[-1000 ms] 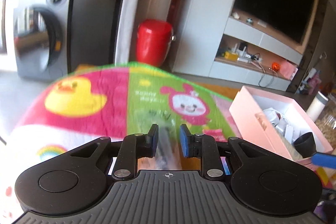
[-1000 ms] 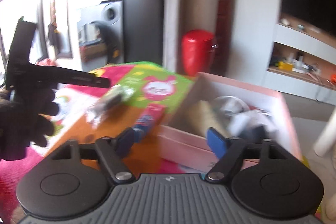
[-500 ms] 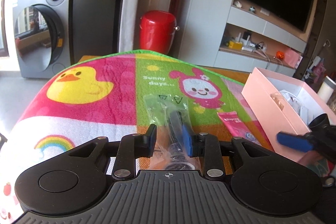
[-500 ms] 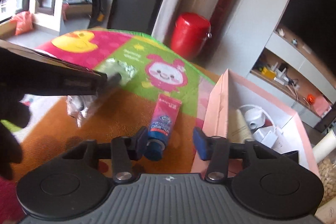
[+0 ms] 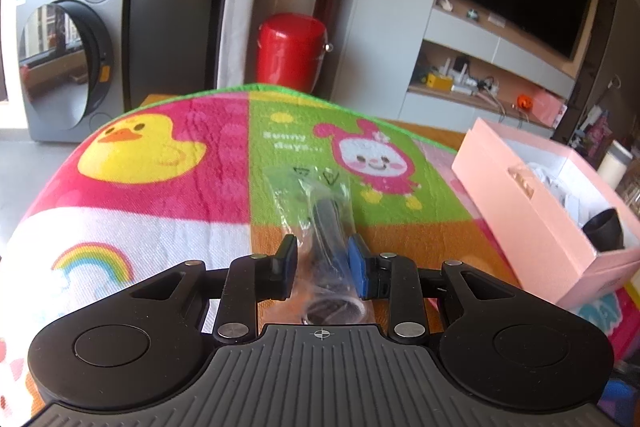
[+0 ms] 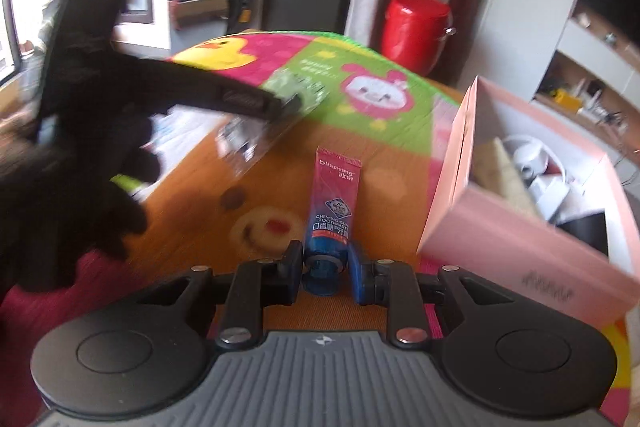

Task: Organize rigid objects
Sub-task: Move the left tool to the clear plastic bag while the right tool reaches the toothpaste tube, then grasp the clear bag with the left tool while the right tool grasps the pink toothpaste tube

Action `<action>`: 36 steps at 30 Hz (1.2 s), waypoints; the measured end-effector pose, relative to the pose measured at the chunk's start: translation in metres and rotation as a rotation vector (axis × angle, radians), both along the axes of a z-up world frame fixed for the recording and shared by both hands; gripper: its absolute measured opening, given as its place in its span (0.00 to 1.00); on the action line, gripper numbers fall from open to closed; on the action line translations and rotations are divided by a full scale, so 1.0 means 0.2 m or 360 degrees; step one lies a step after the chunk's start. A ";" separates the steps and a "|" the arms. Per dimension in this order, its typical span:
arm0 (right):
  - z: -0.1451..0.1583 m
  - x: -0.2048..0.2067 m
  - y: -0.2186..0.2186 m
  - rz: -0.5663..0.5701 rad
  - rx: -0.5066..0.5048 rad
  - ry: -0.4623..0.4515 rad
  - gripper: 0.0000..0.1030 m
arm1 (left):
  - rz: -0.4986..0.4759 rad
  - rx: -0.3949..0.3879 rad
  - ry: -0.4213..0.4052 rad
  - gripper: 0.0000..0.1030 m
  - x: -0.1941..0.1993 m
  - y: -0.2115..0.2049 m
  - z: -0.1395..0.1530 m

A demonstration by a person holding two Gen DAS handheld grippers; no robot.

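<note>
- Right wrist view: the right hand-held gripper [image 6: 324, 269] has just been closing; its jaws now press the blue cap end of a pink toothpaste tube [image 6: 334, 203], which lies flat on the colourful mat [image 6: 248, 227] over the tabletop.
- Just right of the tube stands the open pink box [image 6: 520, 247], with white and black items inside.
- Left of the tube, a black-gloved hand [image 6: 80, 163] carries the left hand-held gripper [image 6: 288, 107], blurred, at a clear plastic packet [image 6: 248, 139].
- Left wrist view: the left hand-held gripper [image 5: 323, 261] stands slightly apart, the clear plastic packet [image 5: 320, 211] between its jaws; whether the pads press it cannot be told.
- Beyond the mat [image 5: 160, 187] stands a red canister [image 5: 290, 51], far from the tube.
</note>
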State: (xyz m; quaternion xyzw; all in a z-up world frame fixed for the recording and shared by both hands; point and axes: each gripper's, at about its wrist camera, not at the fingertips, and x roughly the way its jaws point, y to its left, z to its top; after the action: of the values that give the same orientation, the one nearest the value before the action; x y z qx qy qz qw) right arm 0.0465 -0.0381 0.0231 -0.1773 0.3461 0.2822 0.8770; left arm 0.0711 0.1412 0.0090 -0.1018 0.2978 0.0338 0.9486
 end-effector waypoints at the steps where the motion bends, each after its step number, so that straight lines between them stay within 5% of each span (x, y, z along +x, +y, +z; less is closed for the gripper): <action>1: 0.00 -0.03 -0.02 0.0018 0.0003 -0.0007 0.23 | -0.0003 0.0006 0.0003 0.32 0.00 -0.01 0.00; 5: -0.03 -0.11 -0.08 0.0068 0.0014 -0.0045 0.25 | -0.0004 0.0026 0.0002 0.32 0.00 -0.02 -0.01; 10: -0.06 -0.09 -0.13 -0.0041 0.0062 -0.0043 0.57 | -0.0038 0.0017 -0.0003 0.27 -0.05 -0.03 0.00; 15: -0.08 -0.08 -0.19 -0.0097 0.0126 -0.0045 0.65 | -0.0127 -0.0011 0.0005 0.26 -0.23 -0.07 -0.01; 22: -0.10 -0.07 -0.22 -0.0122 0.0181 -0.0026 0.69 | -0.0178 -0.0070 0.0015 0.27 -0.54 -0.11 -0.01; 28: -0.10 -0.06 -0.23 -0.0132 0.0204 -0.0006 0.70 | -0.0168 -0.0166 -0.0009 0.30 -0.59 -0.09 -0.02; 36: -0.10 -0.05 -0.24 -0.0149 0.0209 0.0014 0.76 | -0.0140 -0.0037 0.0006 0.31 -0.58 -0.16 -0.02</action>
State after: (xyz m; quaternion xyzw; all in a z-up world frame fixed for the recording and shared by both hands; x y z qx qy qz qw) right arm 0.0358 -0.0864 0.0028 -0.1018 0.3388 0.2636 0.8974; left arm -0.0440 0.1102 0.0042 -0.0995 0.3043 -0.0113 0.9473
